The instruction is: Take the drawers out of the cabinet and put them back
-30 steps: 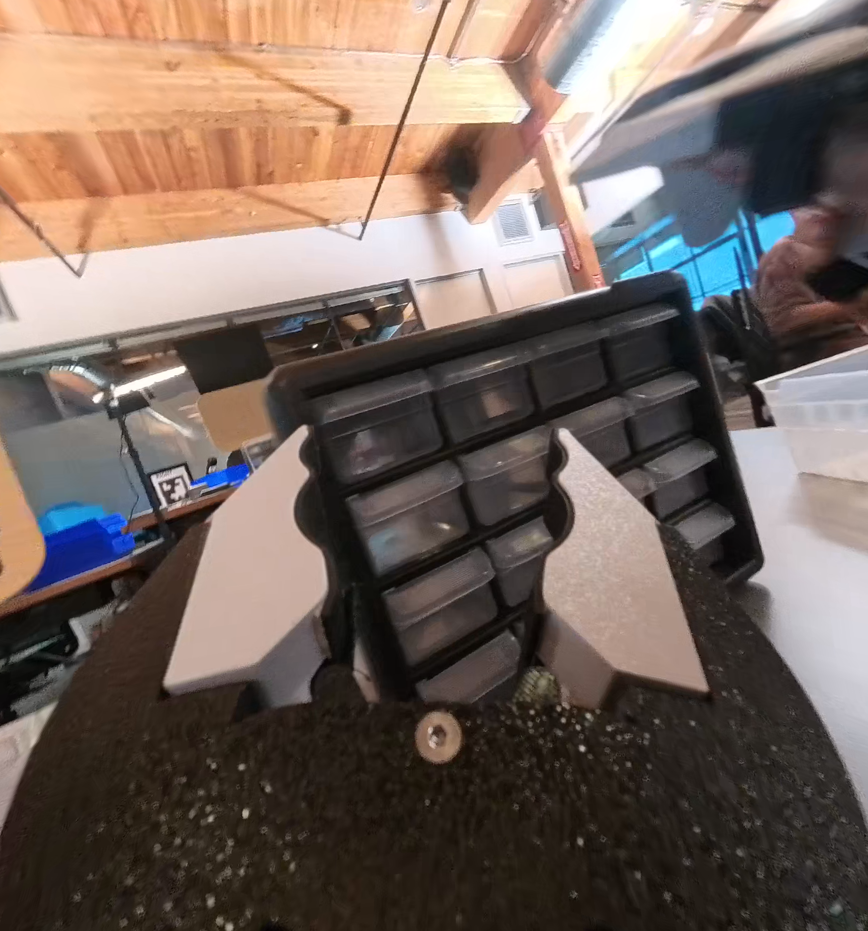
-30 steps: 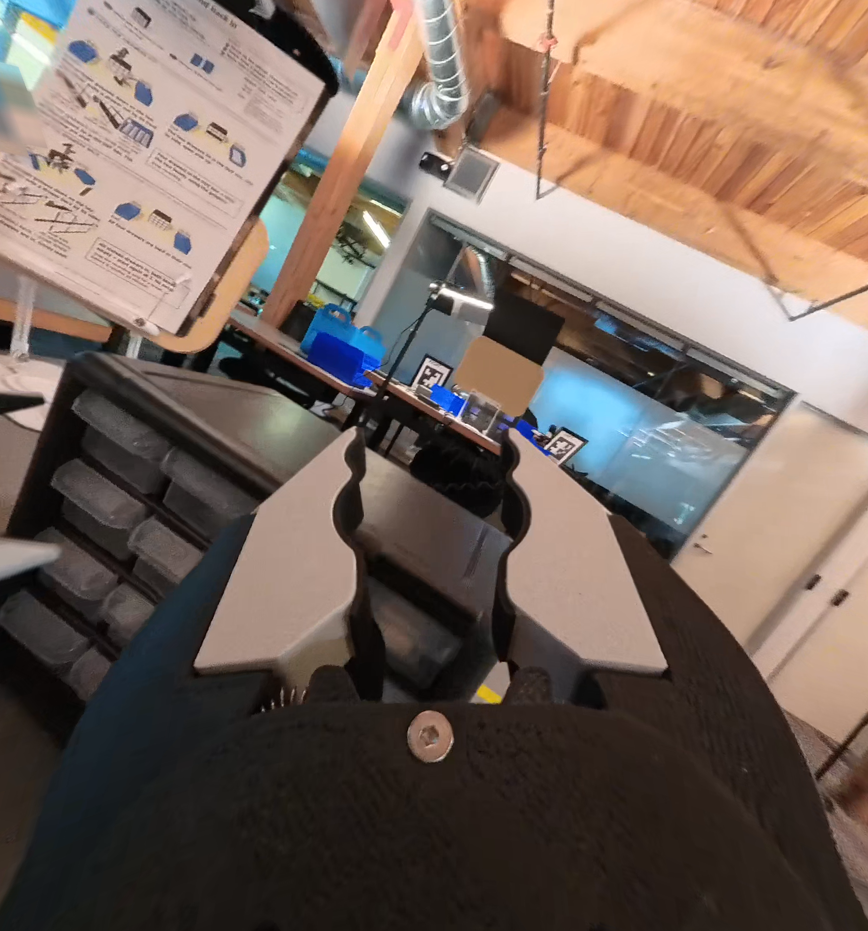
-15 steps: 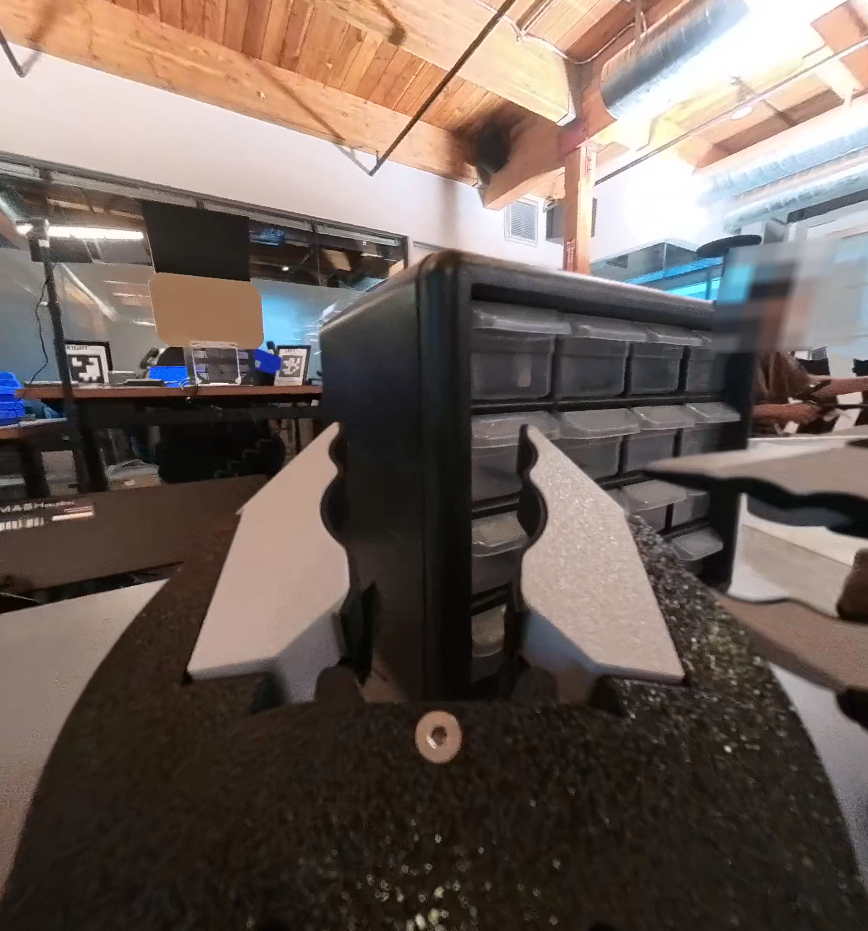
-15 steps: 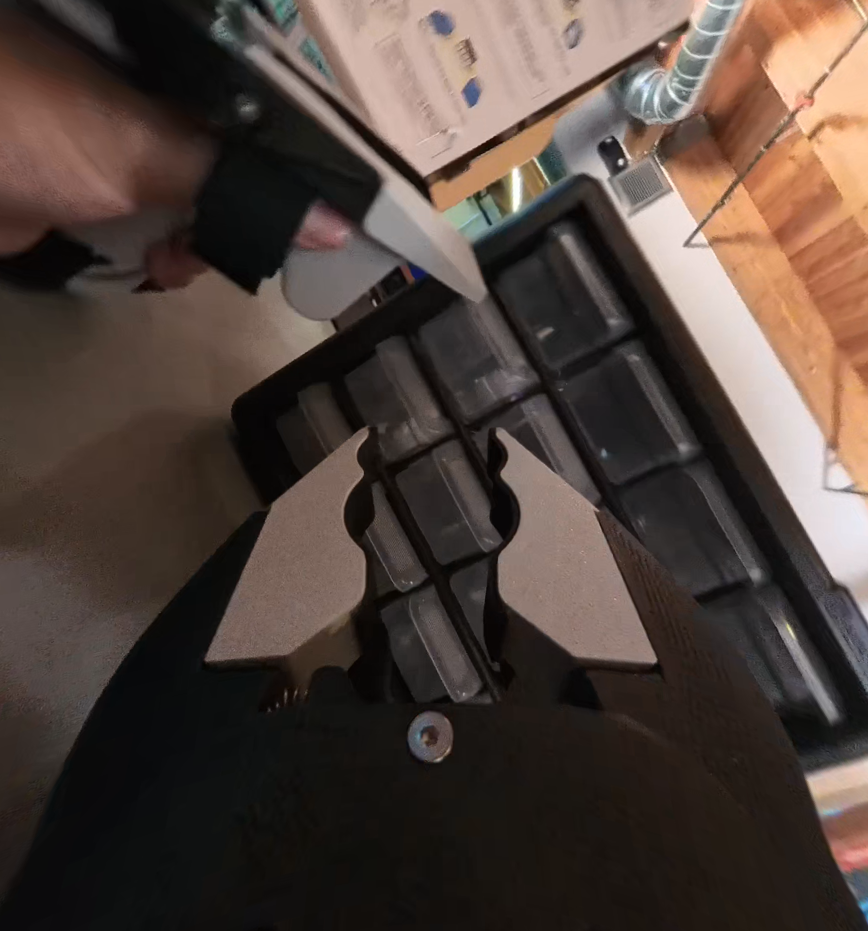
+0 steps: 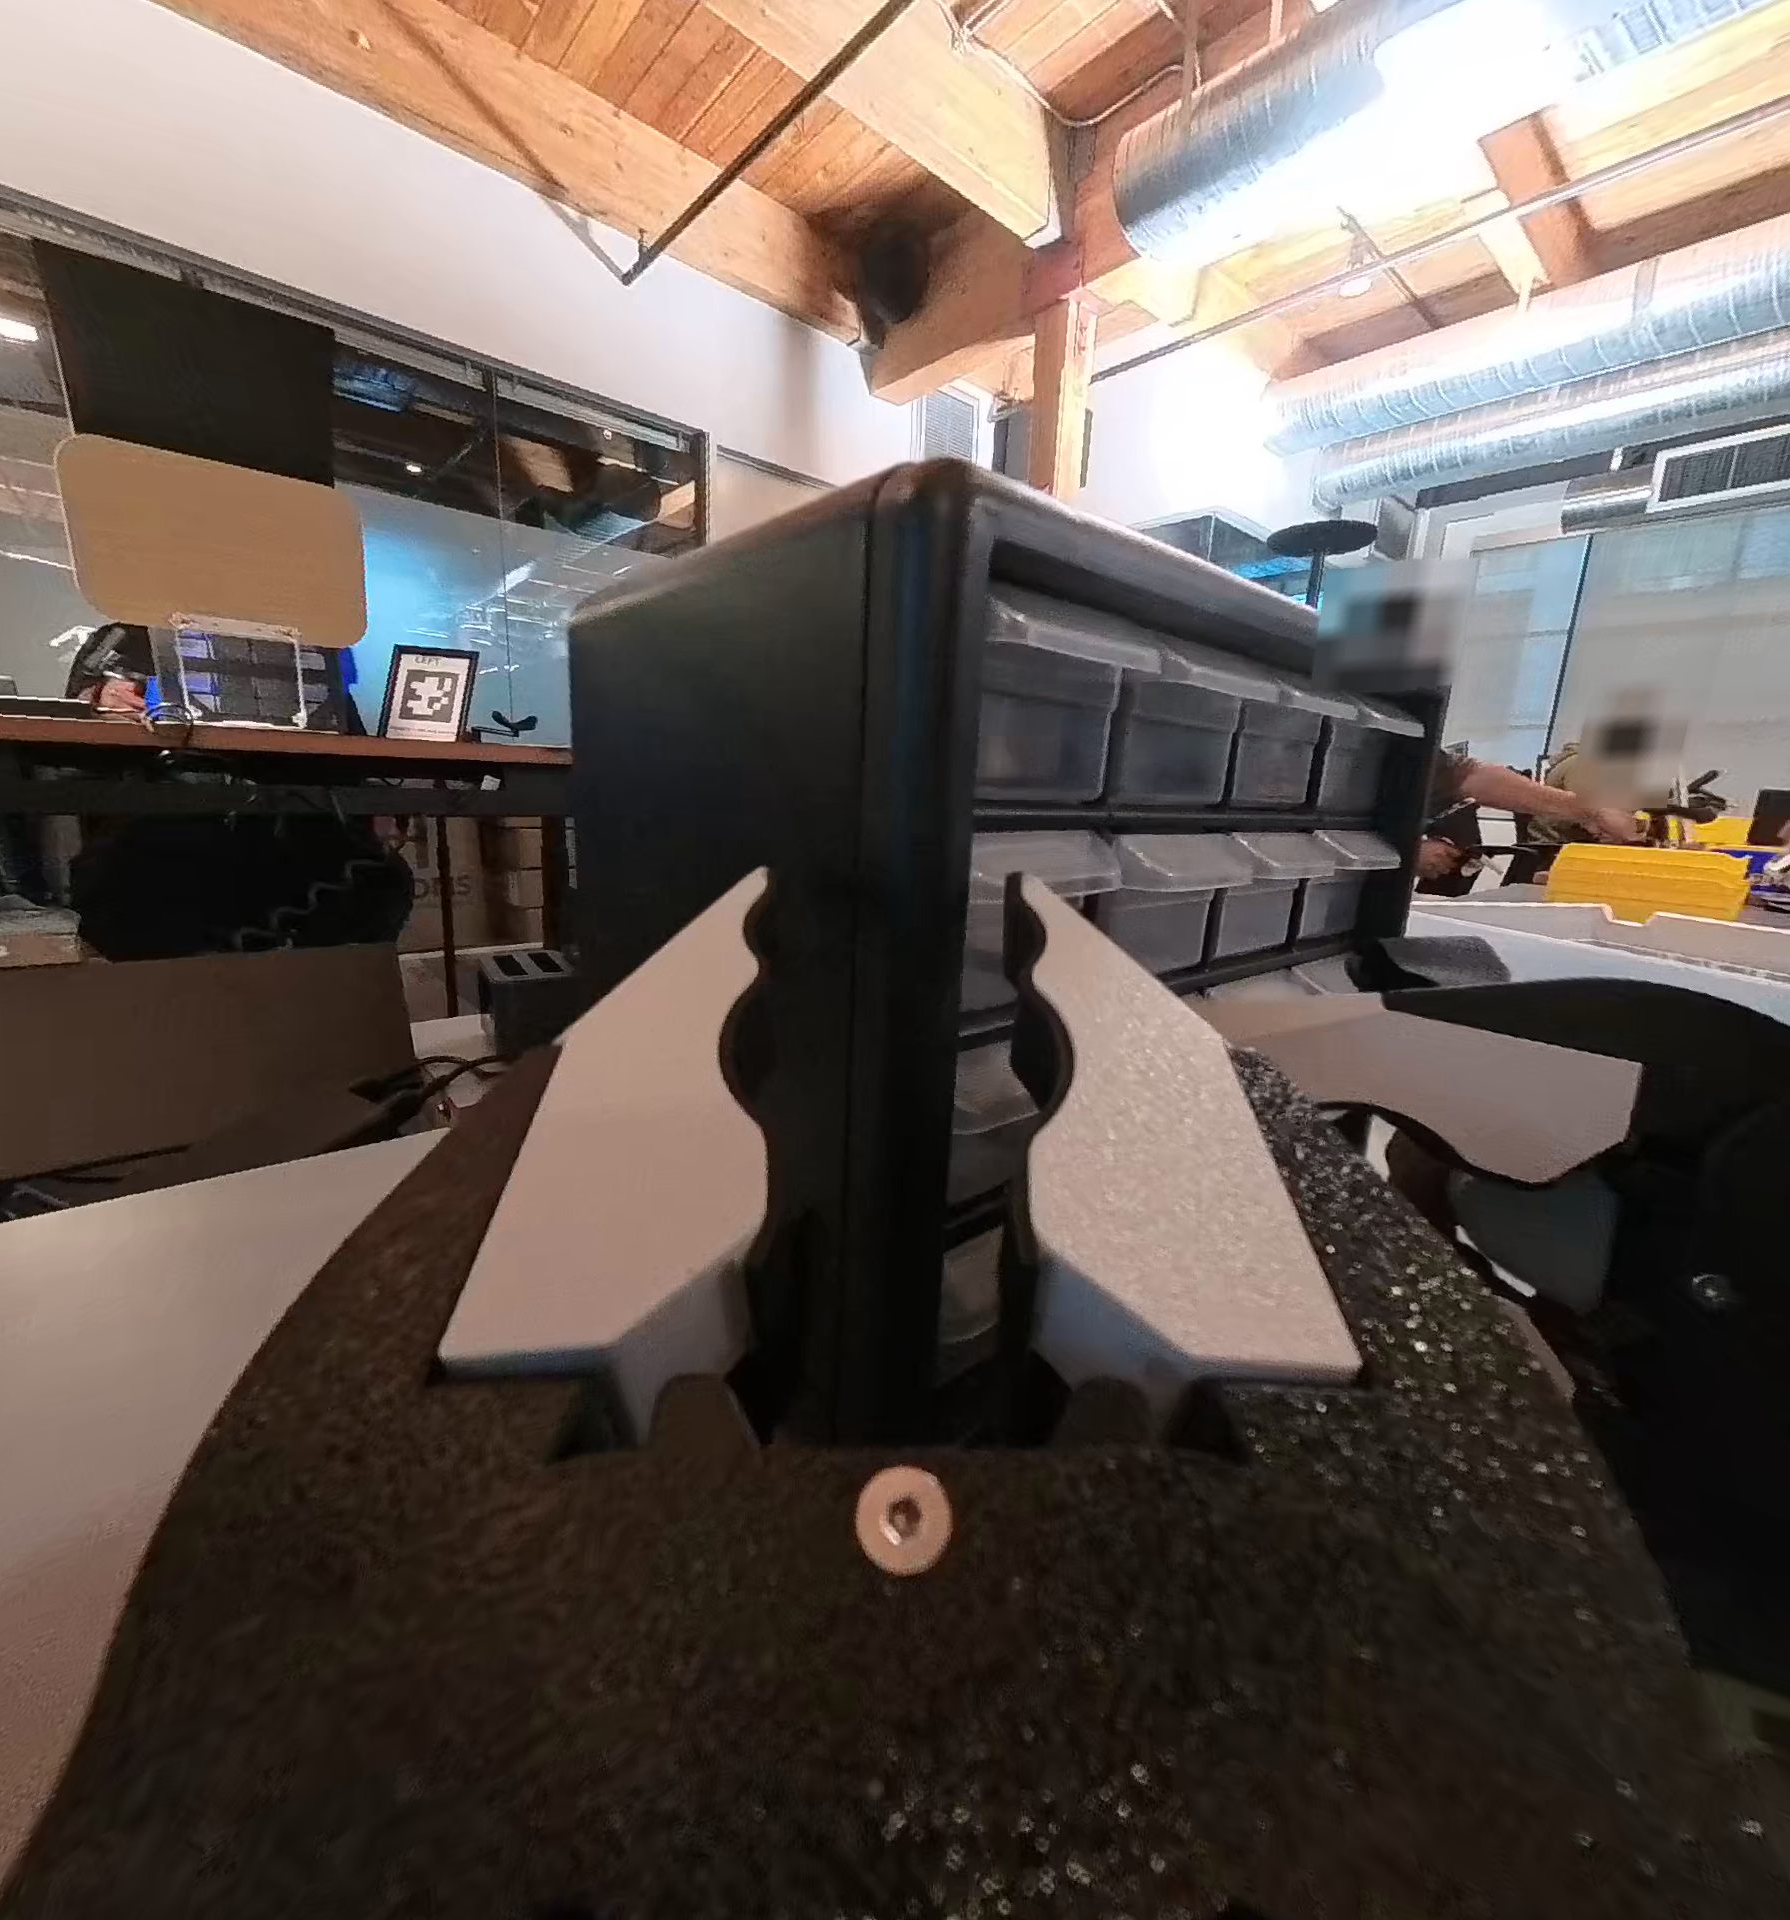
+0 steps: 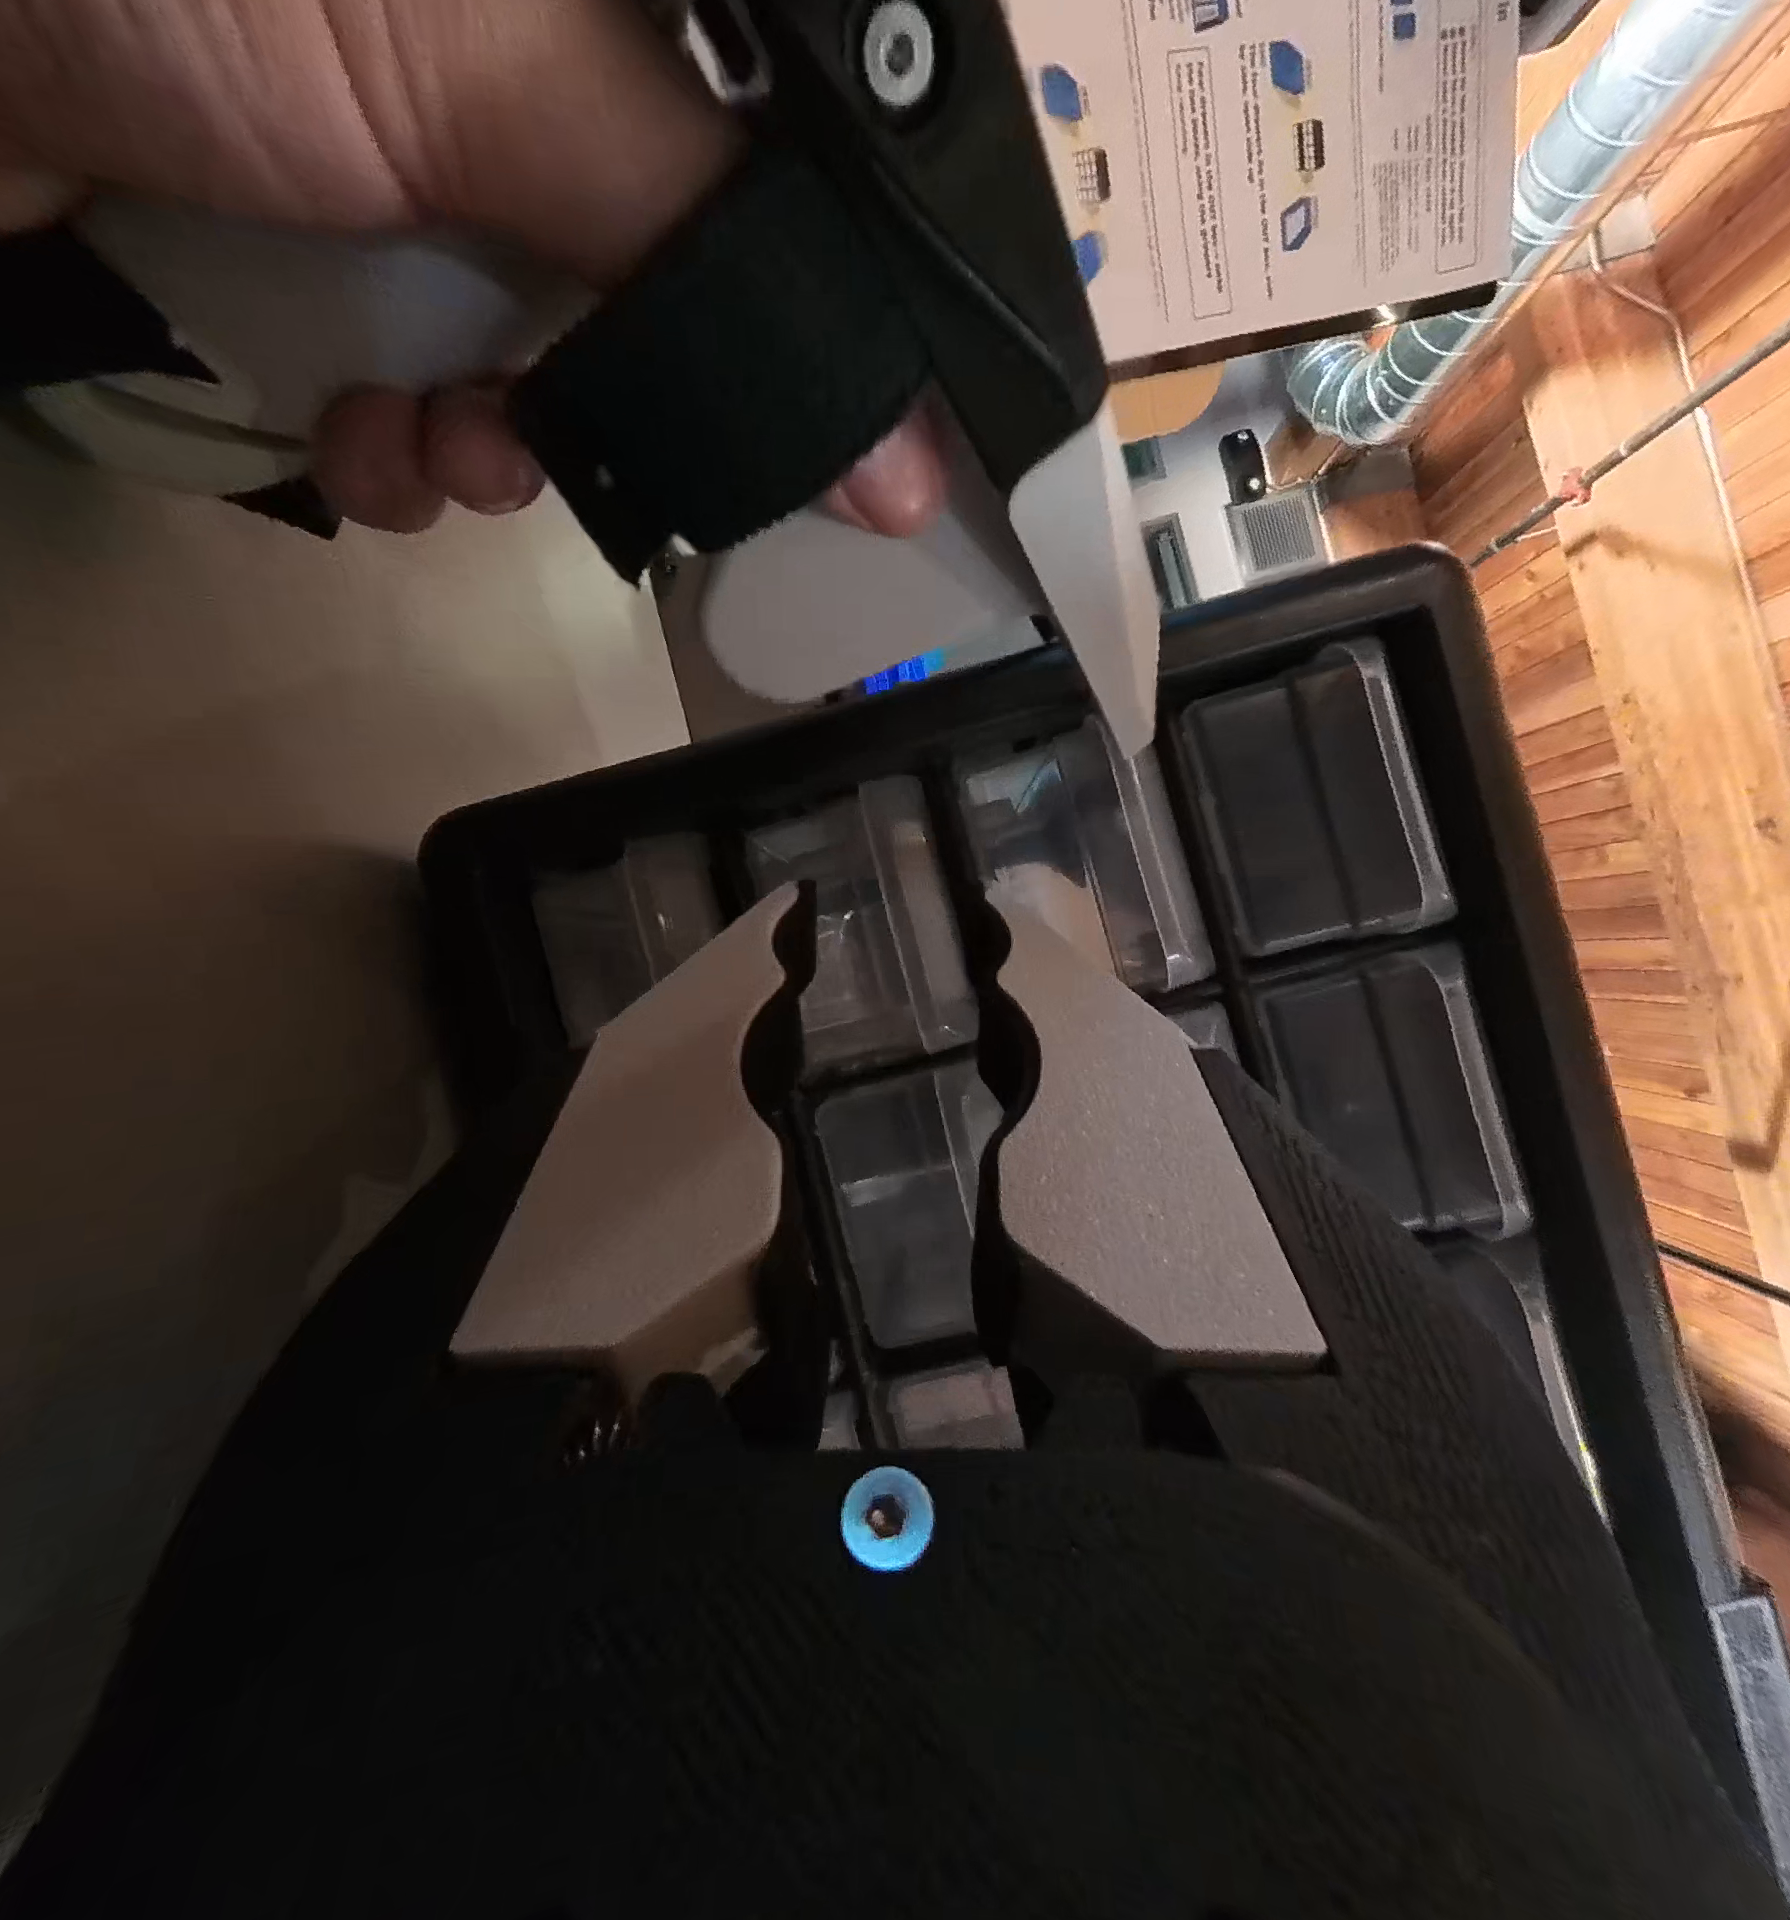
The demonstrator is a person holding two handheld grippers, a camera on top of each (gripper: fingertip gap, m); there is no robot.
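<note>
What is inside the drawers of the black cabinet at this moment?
The clear drawers sit in the cabinet and look dark inside; no contents show. The right gripper and left gripper cover several drawers, so those cannot be checked.

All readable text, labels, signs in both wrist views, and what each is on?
I don't quote writing, so these are the bearers only.
White instruction sheet: print and pictures.
Framed marker card: caption, square code.
Cardboard boxes: print blurred.
Drawers: no labels.
</note>
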